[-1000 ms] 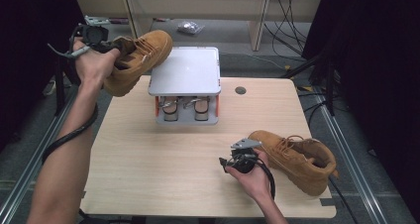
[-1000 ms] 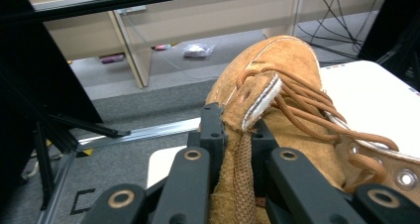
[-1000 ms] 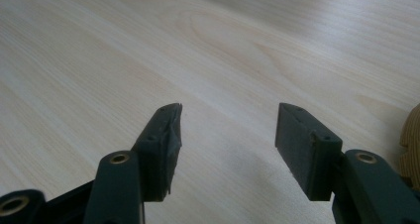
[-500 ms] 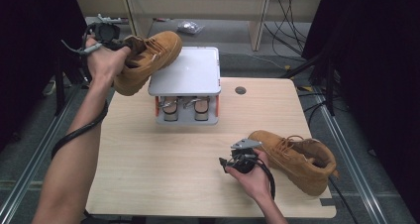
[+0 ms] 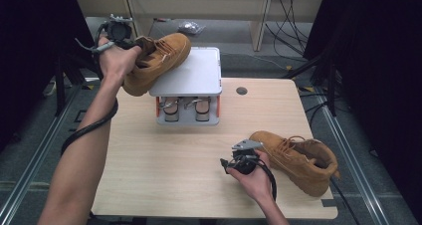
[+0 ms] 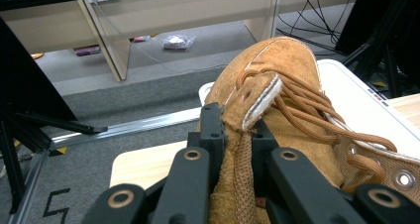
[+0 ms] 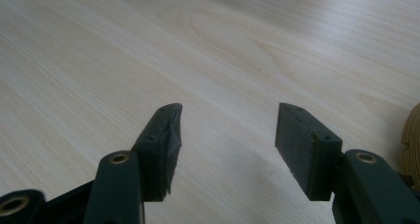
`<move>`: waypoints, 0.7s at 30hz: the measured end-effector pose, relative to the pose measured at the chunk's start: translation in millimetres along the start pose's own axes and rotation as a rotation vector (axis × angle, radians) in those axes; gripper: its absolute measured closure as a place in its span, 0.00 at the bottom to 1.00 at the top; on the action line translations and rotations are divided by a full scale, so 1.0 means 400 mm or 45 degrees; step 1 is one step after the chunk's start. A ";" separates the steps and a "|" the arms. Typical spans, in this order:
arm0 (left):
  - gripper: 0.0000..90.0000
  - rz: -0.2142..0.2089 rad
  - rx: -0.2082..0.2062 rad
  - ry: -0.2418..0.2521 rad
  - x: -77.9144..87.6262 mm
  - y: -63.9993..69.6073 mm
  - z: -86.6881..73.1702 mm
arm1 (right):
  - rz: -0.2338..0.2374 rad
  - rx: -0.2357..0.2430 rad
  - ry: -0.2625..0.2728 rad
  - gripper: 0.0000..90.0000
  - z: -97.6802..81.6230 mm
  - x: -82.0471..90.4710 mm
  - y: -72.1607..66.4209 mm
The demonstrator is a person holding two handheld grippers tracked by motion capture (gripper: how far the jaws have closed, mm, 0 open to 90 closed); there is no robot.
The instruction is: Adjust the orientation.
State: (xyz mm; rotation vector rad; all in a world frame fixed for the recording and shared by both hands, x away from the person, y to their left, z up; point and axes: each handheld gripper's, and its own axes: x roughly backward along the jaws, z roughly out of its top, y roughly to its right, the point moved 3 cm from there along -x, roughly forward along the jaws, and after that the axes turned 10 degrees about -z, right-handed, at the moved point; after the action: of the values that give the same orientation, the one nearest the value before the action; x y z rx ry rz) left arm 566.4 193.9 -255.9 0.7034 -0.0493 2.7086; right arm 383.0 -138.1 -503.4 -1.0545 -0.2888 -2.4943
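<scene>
The left gripper view shows the left gripper (image 6: 233, 135) pinching the tongue of a tan suede lace-up boot (image 6: 277, 100), a detail too small in the high view; the high view alone shows a second matching boot (image 5: 298, 158) lying on the pale wooden table (image 5: 164, 160), two boots in all; the held boot hangs tilted, its toe over a grey raised platform (image 5: 191, 75); the right gripper (image 7: 228, 135) rests with its jaws apart and bare, just beside the second boot.
</scene>
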 end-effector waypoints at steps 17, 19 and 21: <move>0.92 -0.028 0.018 -0.006 -0.012 0.029 0.025 | -0.011 0.030 0.018 0.49 -0.002 -0.005 0.002; 0.92 -0.034 0.024 -0.010 -0.015 0.035 0.027 | -0.014 0.023 0.012 0.49 -0.003 -0.006 0.001; 0.92 -0.051 0.039 -0.013 -0.023 0.041 0.028 | 0.000 0.009 -0.004 0.49 -0.003 -0.003 -0.001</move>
State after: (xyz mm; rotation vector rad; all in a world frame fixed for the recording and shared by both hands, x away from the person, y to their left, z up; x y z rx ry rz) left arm 573.7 174.3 -249.8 0.7200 0.0041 2.6731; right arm 382.9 -137.6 -505.1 -1.0557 -0.2987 -2.4903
